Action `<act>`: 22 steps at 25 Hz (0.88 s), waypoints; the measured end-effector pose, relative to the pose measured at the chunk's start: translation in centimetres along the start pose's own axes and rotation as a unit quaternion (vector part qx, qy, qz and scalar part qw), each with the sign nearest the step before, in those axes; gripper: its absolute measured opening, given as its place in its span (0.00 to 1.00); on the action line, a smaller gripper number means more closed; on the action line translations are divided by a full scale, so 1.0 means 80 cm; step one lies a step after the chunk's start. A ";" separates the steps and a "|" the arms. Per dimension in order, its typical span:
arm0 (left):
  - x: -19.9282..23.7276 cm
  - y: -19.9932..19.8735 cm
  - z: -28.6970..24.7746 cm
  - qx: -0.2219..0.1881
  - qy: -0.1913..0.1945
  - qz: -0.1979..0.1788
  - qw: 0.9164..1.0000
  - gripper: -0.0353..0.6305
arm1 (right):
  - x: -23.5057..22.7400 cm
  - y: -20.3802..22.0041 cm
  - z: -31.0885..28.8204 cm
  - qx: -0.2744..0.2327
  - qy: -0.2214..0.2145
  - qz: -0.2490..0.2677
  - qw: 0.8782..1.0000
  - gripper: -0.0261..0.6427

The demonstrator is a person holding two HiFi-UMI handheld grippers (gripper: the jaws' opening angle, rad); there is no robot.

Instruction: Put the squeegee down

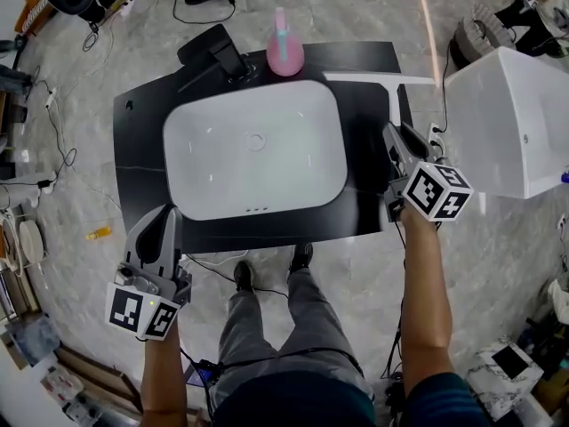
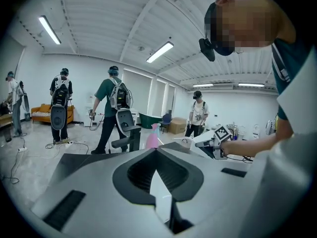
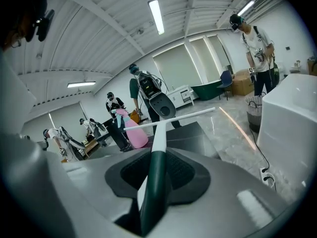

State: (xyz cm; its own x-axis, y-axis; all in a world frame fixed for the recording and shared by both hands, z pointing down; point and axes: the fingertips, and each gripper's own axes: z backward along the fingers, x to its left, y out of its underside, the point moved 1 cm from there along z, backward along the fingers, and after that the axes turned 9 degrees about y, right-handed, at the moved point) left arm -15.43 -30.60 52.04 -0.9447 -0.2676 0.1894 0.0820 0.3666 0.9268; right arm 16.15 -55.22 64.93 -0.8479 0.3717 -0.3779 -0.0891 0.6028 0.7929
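My right gripper point(image 1: 396, 133) is clamped on the dark green handle of the squeegee point(image 1: 392, 96), so the task is not yet done. The squeegee hangs over the right end of the black worktop point(image 1: 142, 149), just right of the white sink point(image 1: 204, 181). Its white blade lies at the far side, right of the pink spray bottle point(image 1: 284, 47). I cannot tell whether the blade touches the worktop; in my right gripper view it seems just clear of it. What is left, I judge, is to lower it onto the bare strip, open the jaws and draw back. My left gripper point(image 1: 164, 213) is empty, jaws together, at the near left, off the worktop.
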 end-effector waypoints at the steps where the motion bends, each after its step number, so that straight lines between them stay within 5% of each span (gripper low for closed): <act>1: 0.001 0.004 -0.002 0.001 0.000 0.002 1.000 0.06 | -0.002 0.005 -0.005 0.004 0.001 0.001 1.000 0.19; 22: -0.003 0.025 -0.027 0.008 0.002 0.014 1.000 0.06 | -0.028 0.057 -0.046 0.053 0.010 0.015 0.998 0.19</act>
State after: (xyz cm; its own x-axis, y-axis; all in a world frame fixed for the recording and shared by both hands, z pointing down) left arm -14.36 -31.74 54.54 -0.9405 -0.2610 0.2174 0.1040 0.3879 0.9158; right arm 15.74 -55.87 71.18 -0.8602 0.3765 -0.3441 -0.0089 0.6635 0.7481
